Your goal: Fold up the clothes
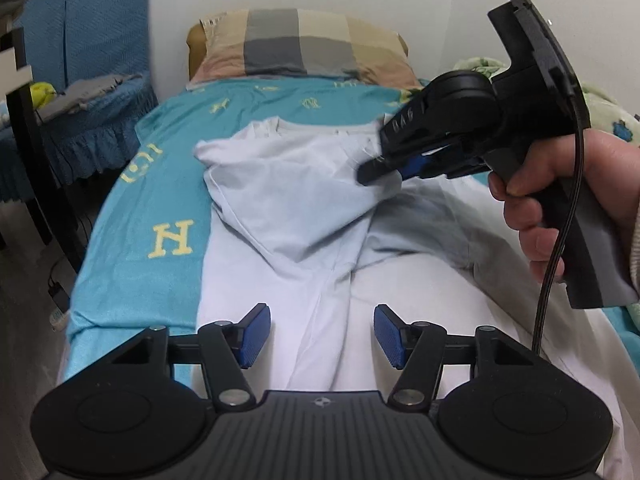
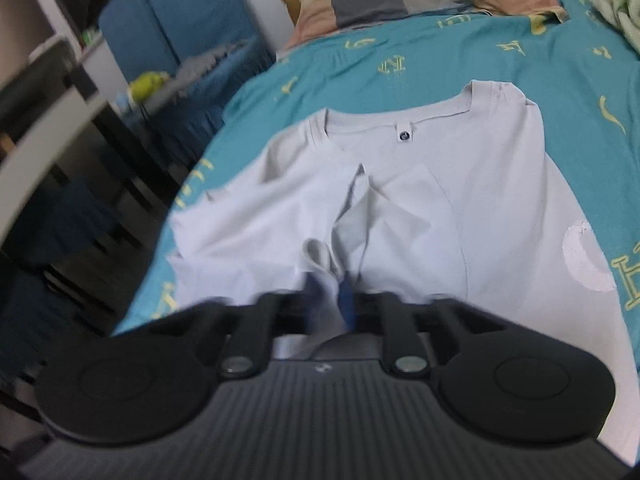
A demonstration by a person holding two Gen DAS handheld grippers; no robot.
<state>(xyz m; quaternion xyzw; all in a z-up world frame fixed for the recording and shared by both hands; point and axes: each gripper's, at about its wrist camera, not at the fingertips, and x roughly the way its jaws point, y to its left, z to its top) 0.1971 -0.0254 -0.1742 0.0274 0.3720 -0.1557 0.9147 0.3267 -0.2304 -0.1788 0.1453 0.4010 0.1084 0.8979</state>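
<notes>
A pale grey-white T-shirt (image 1: pixel 288 208) lies on the bed with its collar toward the pillow; it also shows in the right wrist view (image 2: pixel 500 208). My left gripper (image 1: pixel 322 338) is open and empty, low over the shirt's lower part. My right gripper (image 1: pixel 376 168) is shut on a fold of the shirt's right side and lifts it over the shirt's middle. In the right wrist view the right gripper (image 2: pixel 330 300) pinches bunched fabric between its blue pads.
The bed has a teal sheet with yellow letters (image 1: pixel 168 236) and a checked pillow (image 1: pixel 296 44) at the head. A blue-covered chair (image 1: pixel 88 80) stands left of the bed. A green patterned blanket (image 1: pixel 612 116) lies at the right.
</notes>
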